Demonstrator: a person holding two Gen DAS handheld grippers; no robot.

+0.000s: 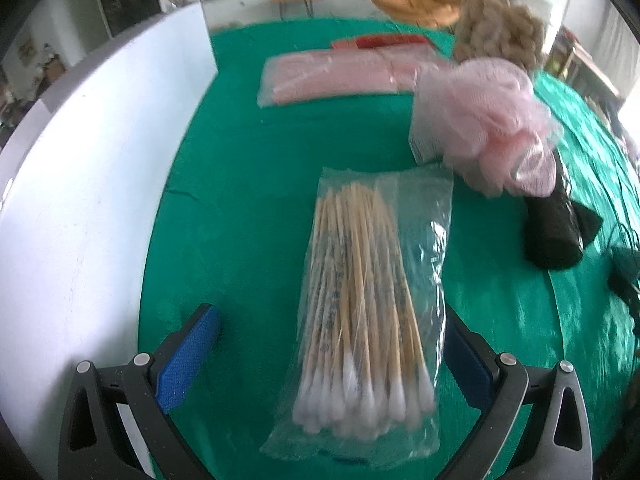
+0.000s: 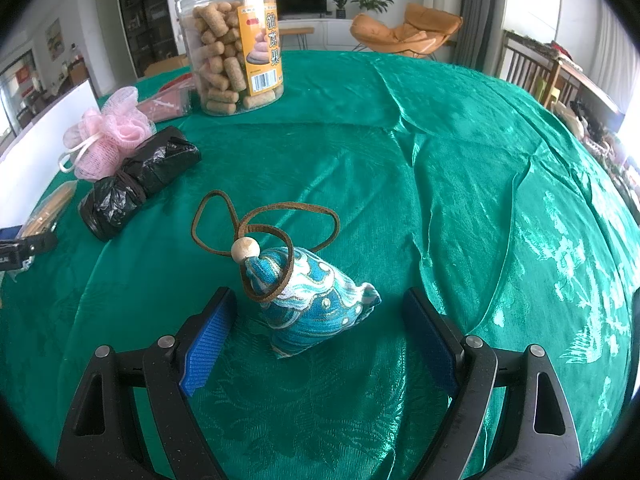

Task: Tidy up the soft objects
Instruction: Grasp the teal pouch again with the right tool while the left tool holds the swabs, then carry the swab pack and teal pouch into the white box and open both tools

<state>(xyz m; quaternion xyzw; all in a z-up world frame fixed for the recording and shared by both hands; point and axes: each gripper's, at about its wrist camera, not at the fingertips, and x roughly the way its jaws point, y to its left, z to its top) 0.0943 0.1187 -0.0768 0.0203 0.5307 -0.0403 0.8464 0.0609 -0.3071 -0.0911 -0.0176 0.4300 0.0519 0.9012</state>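
Glossy green cloth over the worktop (image 2: 460, 160); clear ribbed jar (image 2: 232, 46) of tan pellets at the back, crinkly swab bag (image 1: 372, 300) left of it.
Blue patterned sachet (image 2: 320, 304), pyramid-shaped, in front of jar, corded and beaded.
Left gripper (image 1: 332, 344) spread wide astride swab bag, gripping nothing; right gripper (image 2: 320, 328) likewise gaping around sachet.

Blue wave-patterned sachet (image 2: 316, 304) on green tablecloth (image 2: 460, 160); pink loofah (image 1: 492, 120).
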